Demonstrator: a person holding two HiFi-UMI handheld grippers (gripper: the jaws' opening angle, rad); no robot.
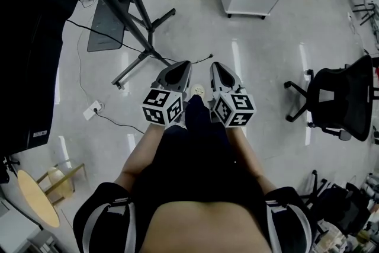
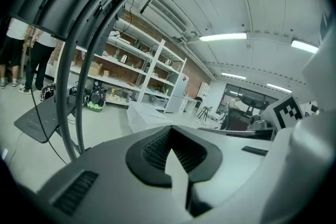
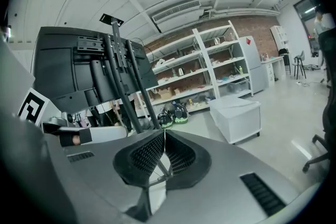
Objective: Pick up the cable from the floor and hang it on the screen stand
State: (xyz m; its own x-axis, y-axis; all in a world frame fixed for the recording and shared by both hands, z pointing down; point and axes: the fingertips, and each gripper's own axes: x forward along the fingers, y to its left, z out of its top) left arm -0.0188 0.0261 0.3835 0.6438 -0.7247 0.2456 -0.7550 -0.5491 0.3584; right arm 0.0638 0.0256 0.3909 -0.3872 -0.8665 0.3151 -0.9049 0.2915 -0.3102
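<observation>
Left gripper [image 1: 185, 65] and right gripper [image 1: 215, 66] are both closed and empty. Cable [image 1: 201, 59] lies on floor [image 1: 266, 68] just ahead, beside stand [image 1: 148, 54] foot. Risk: the thin, flat cable slips the grip, or snags the foot when lifted.

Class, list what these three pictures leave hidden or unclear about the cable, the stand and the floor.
- Cable: head view, too thin to trace where it meets the legs of the stand.
- Top of the stand: head view, cut off by the upper edge.
- Floor below the hands: head view, hidden by the left tool, the right tool and the person's body.
</observation>
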